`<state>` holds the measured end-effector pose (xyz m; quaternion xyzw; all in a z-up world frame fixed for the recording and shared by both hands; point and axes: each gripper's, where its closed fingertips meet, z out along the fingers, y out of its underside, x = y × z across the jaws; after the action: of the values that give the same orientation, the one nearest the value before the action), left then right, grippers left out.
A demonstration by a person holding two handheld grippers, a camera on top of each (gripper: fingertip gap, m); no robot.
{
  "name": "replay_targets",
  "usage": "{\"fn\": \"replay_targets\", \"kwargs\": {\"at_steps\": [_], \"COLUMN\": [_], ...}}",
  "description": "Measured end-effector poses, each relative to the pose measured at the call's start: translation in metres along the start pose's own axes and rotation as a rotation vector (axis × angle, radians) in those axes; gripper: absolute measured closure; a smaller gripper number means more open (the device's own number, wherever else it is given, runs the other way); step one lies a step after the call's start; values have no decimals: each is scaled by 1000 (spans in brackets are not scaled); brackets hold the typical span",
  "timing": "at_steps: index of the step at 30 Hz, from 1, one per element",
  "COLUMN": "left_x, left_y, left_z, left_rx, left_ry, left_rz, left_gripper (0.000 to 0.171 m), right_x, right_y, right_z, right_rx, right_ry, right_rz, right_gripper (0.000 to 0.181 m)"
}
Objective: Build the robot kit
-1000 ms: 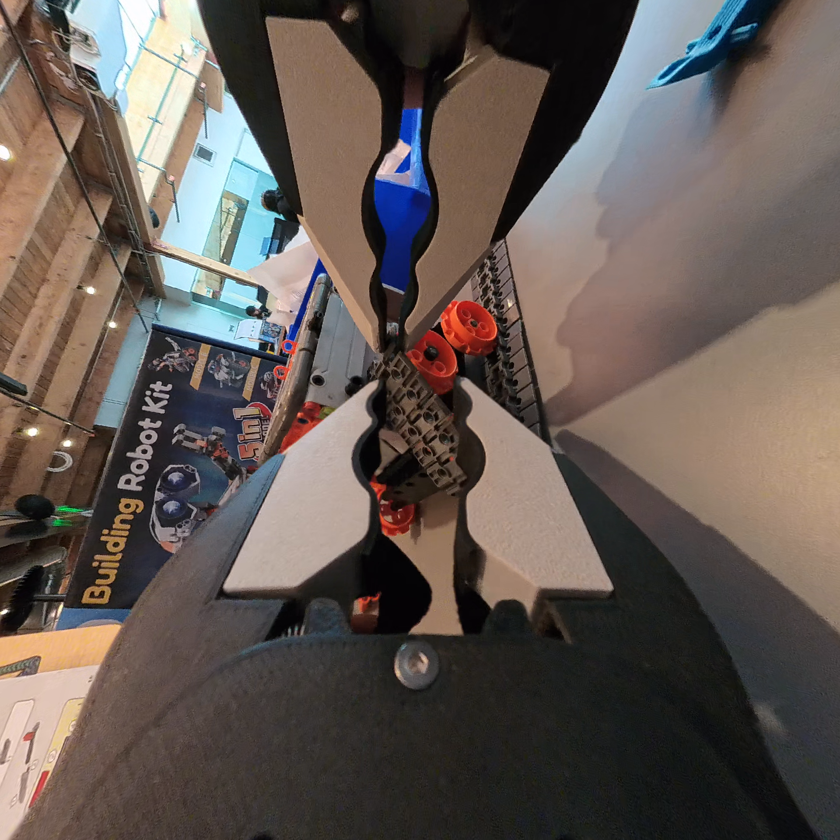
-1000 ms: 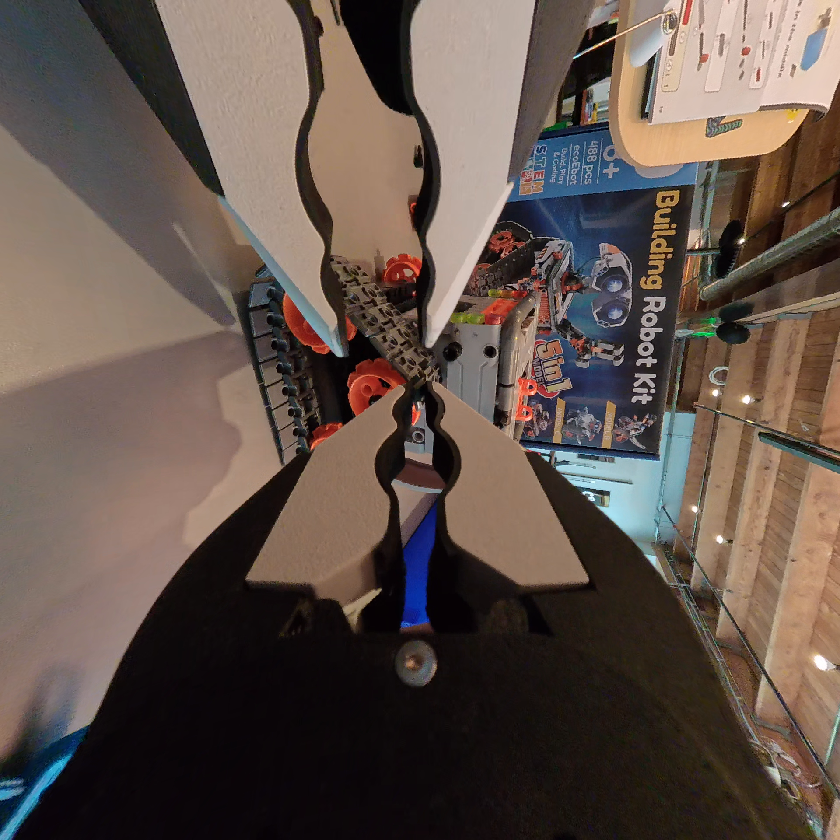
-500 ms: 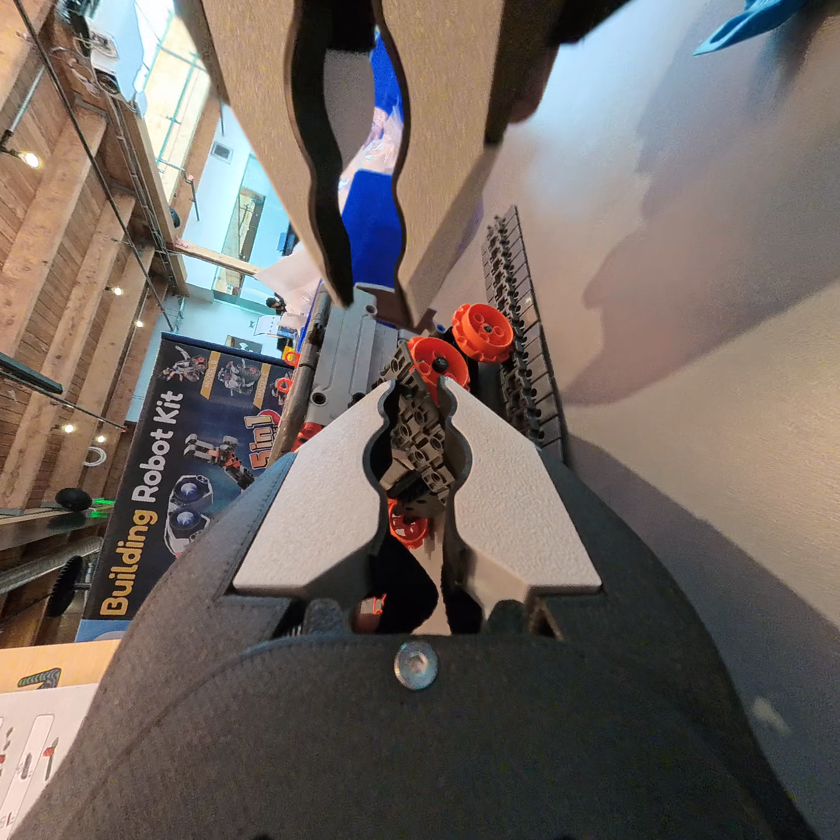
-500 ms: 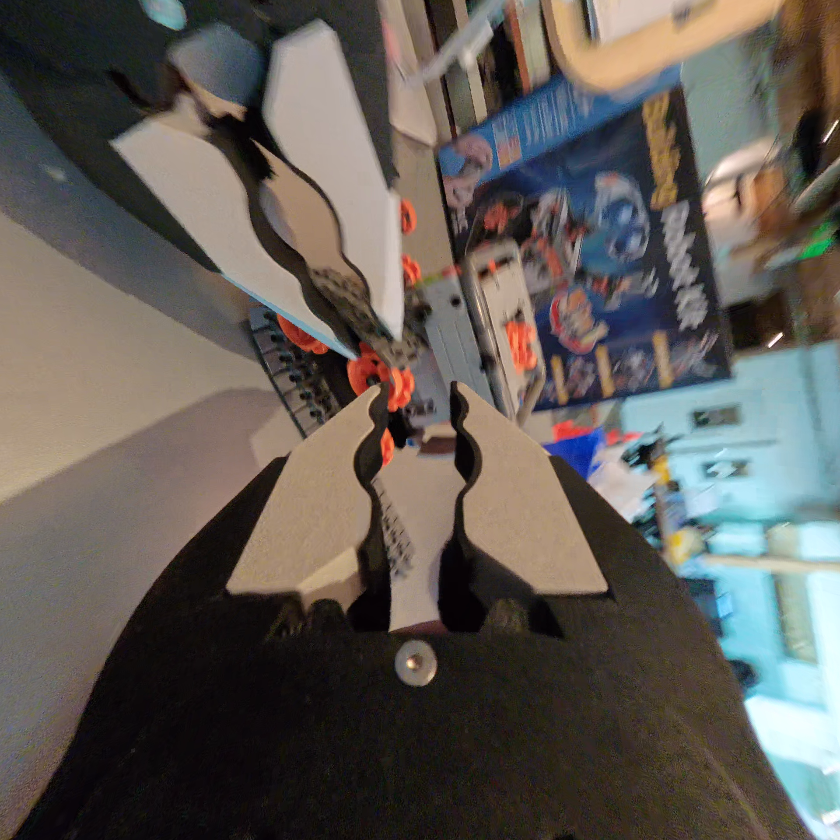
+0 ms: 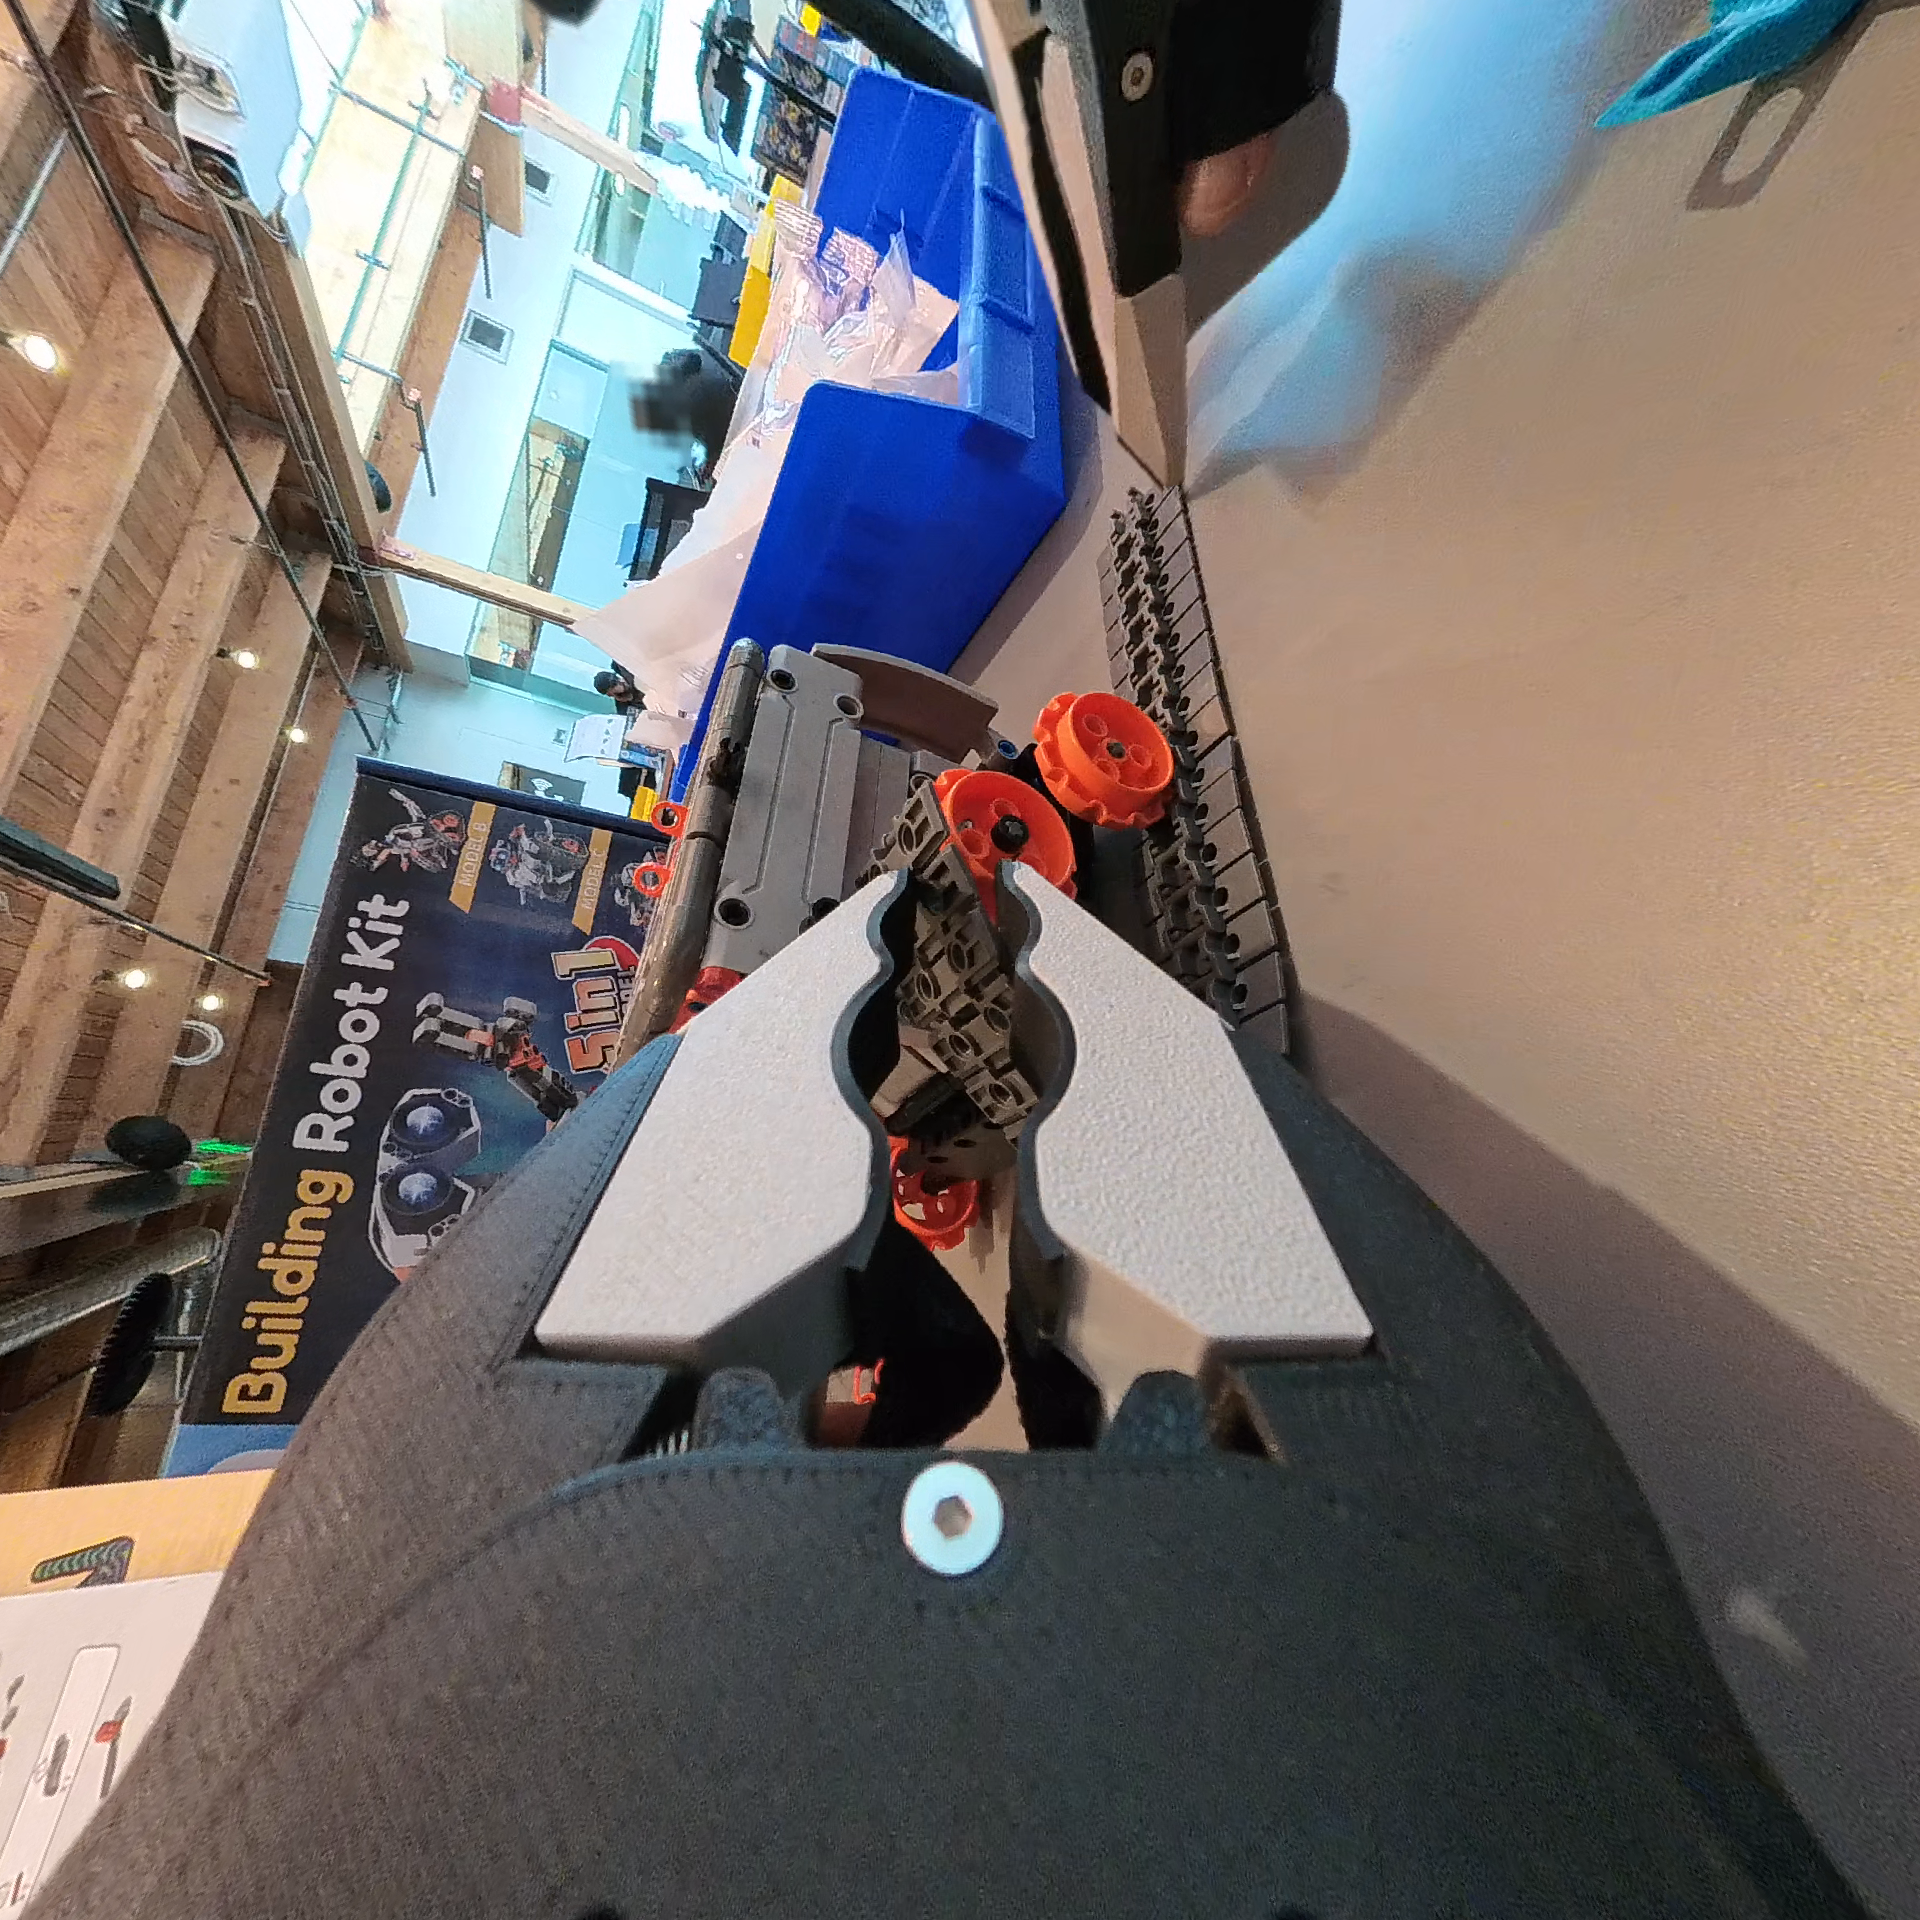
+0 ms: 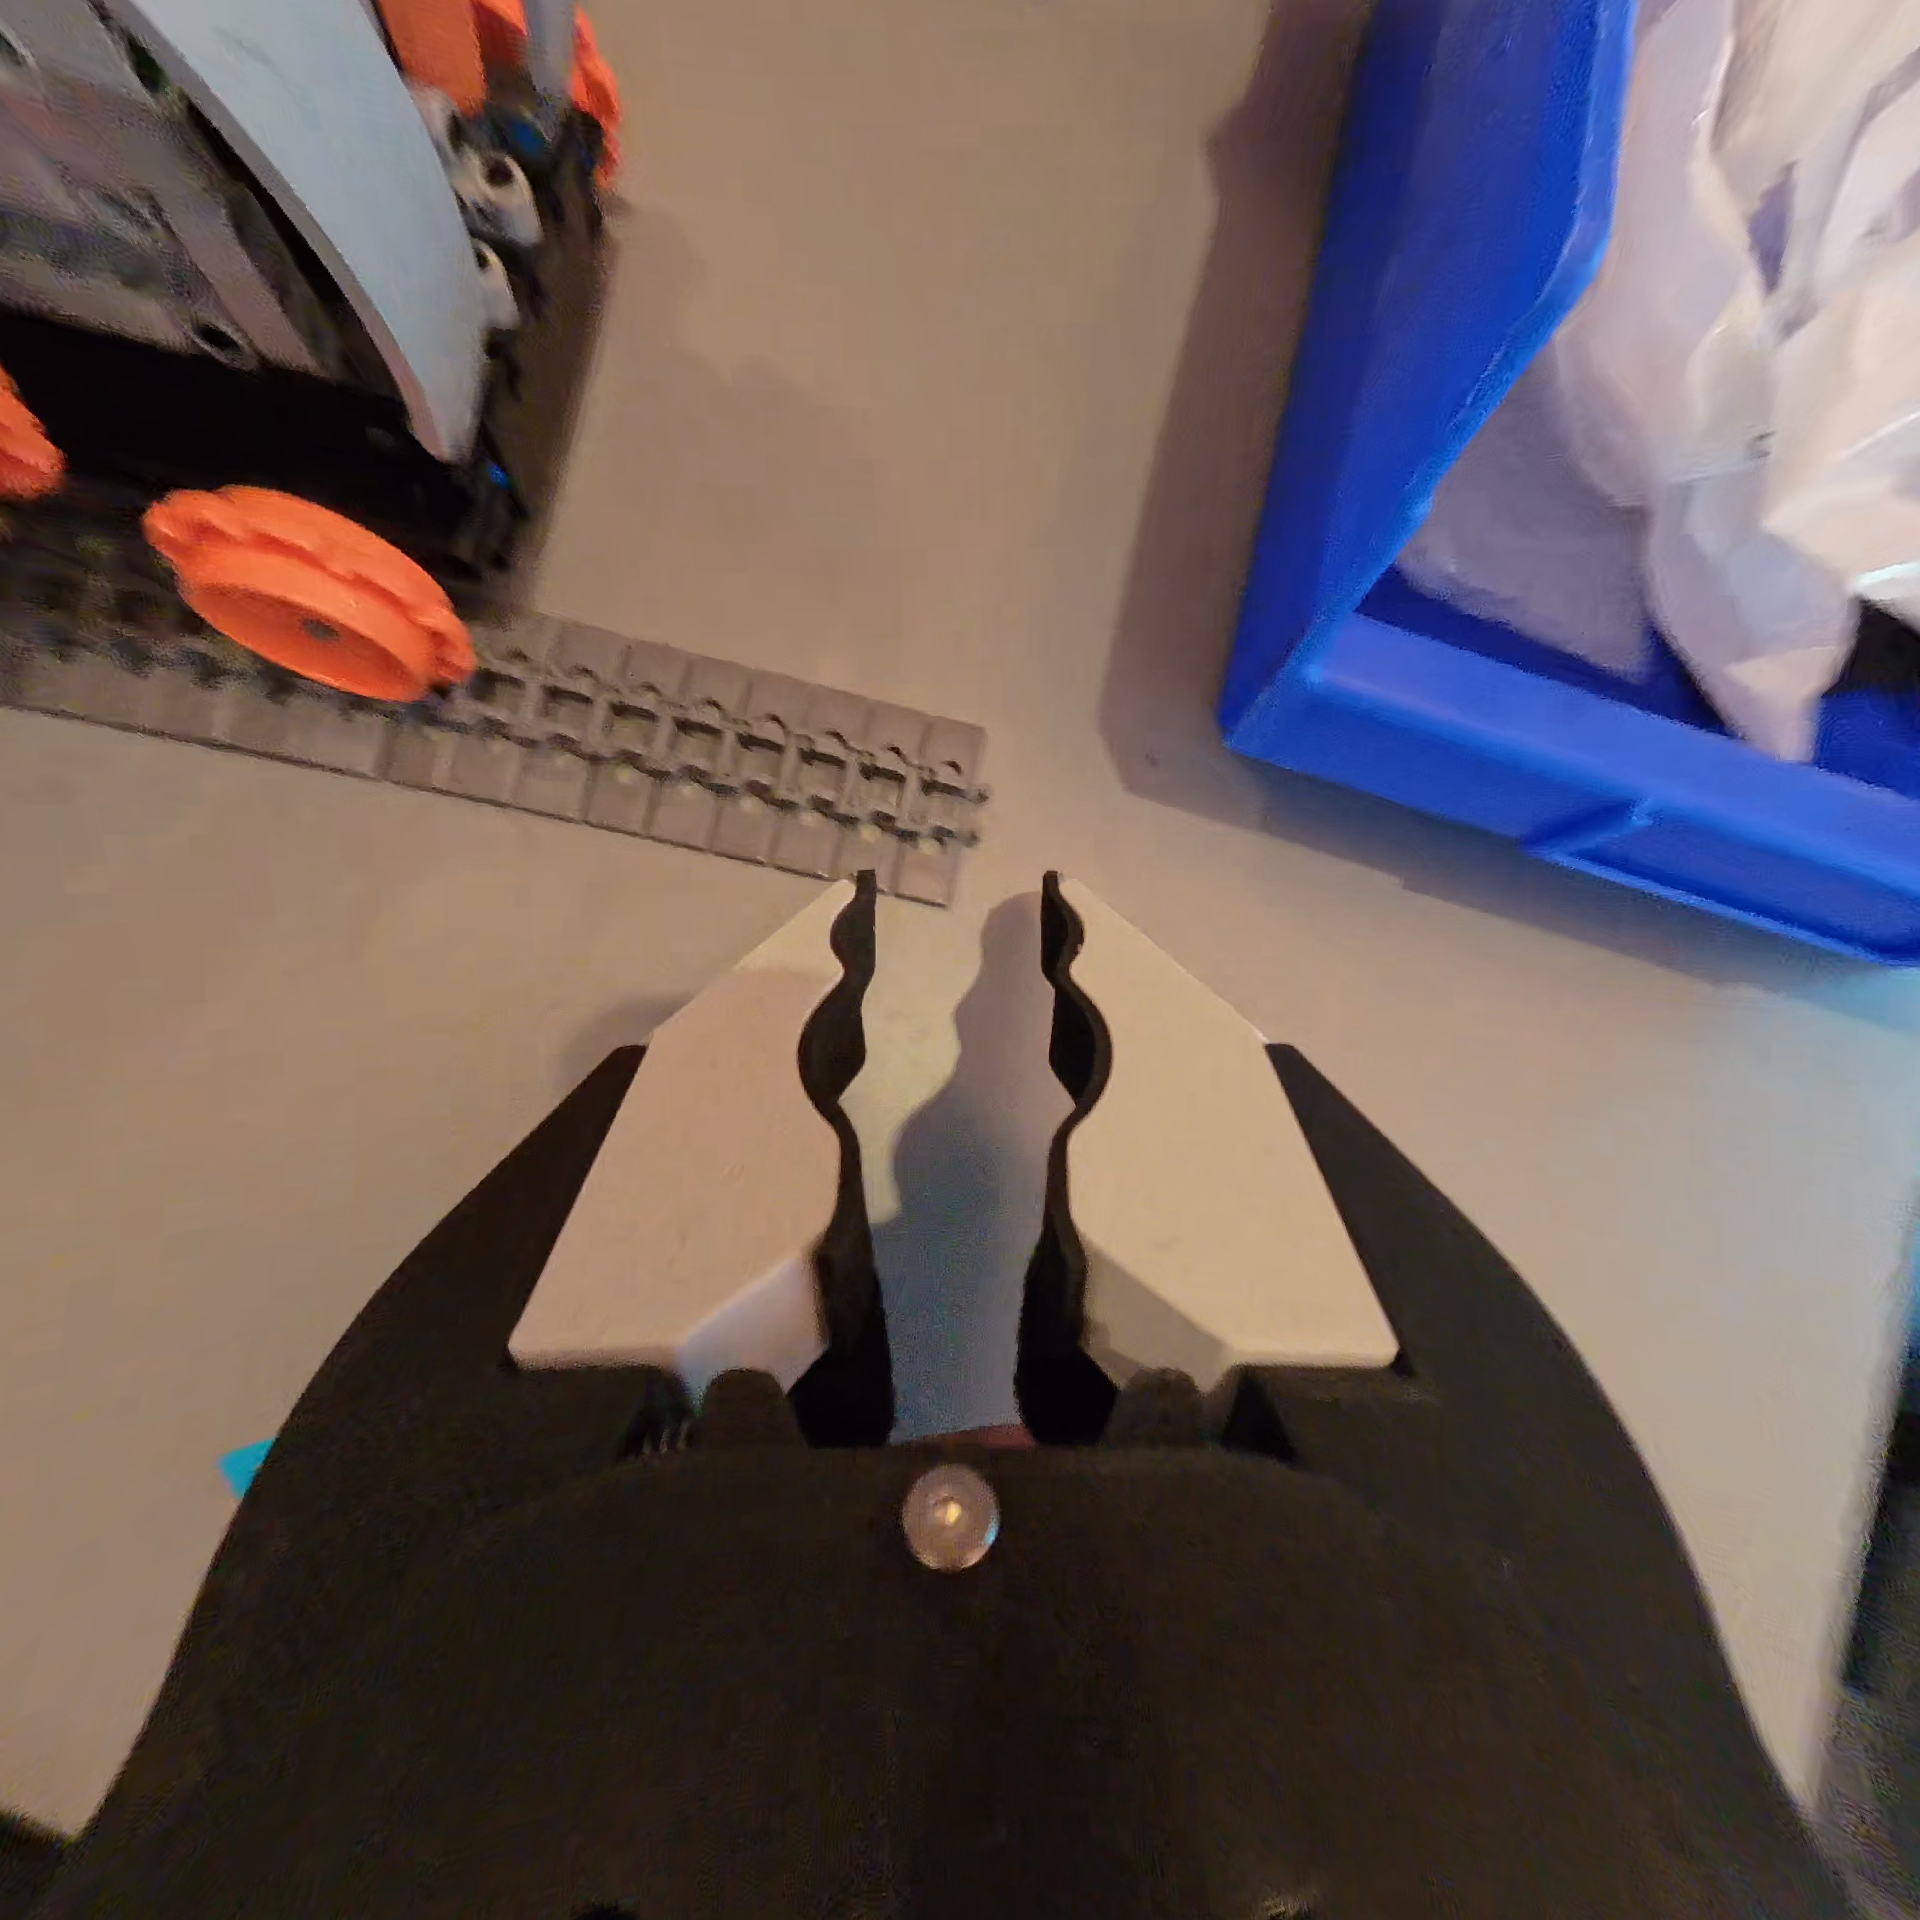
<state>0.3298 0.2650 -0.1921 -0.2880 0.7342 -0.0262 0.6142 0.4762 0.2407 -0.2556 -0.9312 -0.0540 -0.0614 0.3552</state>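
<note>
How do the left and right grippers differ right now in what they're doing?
The left gripper is shut on the grey track strip of the tracked model, while the right gripper is open and holds nothing. The left sits up against the orange wheels; the right hovers over the table by the free track end. Both have pale wavy-edged fingers.

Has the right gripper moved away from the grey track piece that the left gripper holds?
Yes. The right gripper left it and now hovers open by the flat track end, near the blue bin.
</note>
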Motion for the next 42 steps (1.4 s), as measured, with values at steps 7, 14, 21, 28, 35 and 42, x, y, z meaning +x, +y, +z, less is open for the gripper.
{"fn": "replay_targets", "kwargs": {"at_steps": [7,14,21,28,35,42], "left_x": [-1,-4,-7,-9,-10,-10], "left_y": [-1,3,4,6,7,8], "left_z": [2,3,5,5,5,4], "left_rx": [7,-2,-6,-8,-8,-9], "left_ry": [6,2,-8,-10,-13,-15], "left_rz": [-10,-15,-14,-14,-11,-7], "left_gripper": [158,159,159,160,160,160], "right_x": [-10,-6,-18,-30,-56,-65], "right_y": [-5,-19,-42,-53,-57,-64], "right_z": [9,6,-5,-8,-2,-20], "right_rx": [53,161,282,307,286,336], "right_ry": [-144,-258,-391,-416,-341,-268], "right_rz": [143,291,329,262,53,-107], "right_gripper": [166,178,179,178,179,179]}}
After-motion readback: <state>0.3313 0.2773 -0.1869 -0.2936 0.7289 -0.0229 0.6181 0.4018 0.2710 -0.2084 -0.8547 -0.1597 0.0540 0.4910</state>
